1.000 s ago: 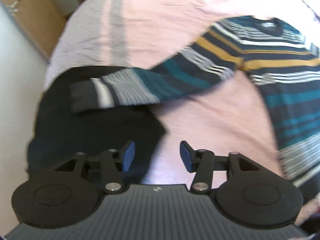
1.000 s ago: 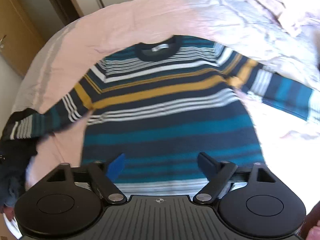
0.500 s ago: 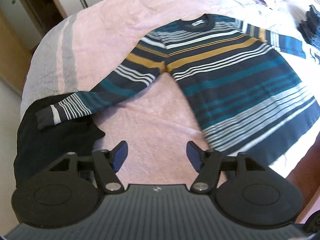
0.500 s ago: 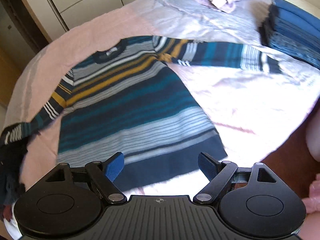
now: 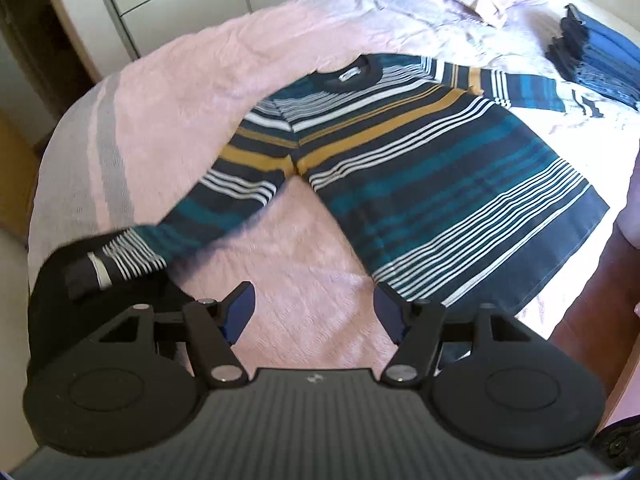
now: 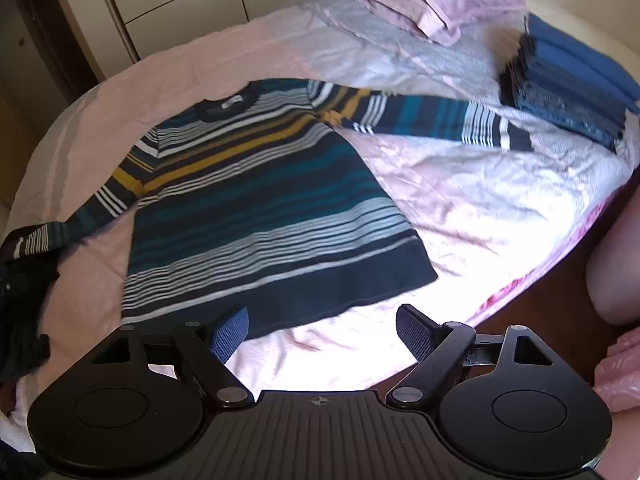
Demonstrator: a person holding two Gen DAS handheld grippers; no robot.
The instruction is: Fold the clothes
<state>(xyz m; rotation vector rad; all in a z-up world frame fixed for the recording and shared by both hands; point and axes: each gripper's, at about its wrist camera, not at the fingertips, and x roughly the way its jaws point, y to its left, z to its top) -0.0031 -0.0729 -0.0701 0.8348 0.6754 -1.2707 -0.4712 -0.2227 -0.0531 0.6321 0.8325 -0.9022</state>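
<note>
Far left, a crumpled black garment (image 5: pixel 100 280) sits at the bed edge; the cuff of the sweater's left sleeve (image 5: pixel 120 264) lies on top of it, touching. Next over, the left gripper (image 5: pixel 314 312) hangs above bare pink quilted bedspread (image 5: pixel 160 120), jaws spread wide w/ nothing between them, just beside the sweater's lower corner.

Centre: the navy, teal, mustard & white striped knit sweater (image 6: pixel 256 208) lies flat on the bed, front up, neck away from the cameras, hem nearest, both sleeves out to the sides. No fold in it yet as far as visible. The right gripper (image 6: pixel 322 332) is over the bed's near edge, just short of the hem, jaws also spread & empty.

Right: the other sleeve (image 6: pixel 440 124) reaches toward a stack of folded blue & dark denim clothes (image 6: pixel 572 84), cuff near it but apart. Behind, a loose pile of pale lilac linen (image 6: pixel 420 4).

Progress est.: the stack suggests earlier items done; this sweater is laid out but unfolded, so sleeves-in, body fold & stacking all remain. The black garment prob. waits after.
</note>
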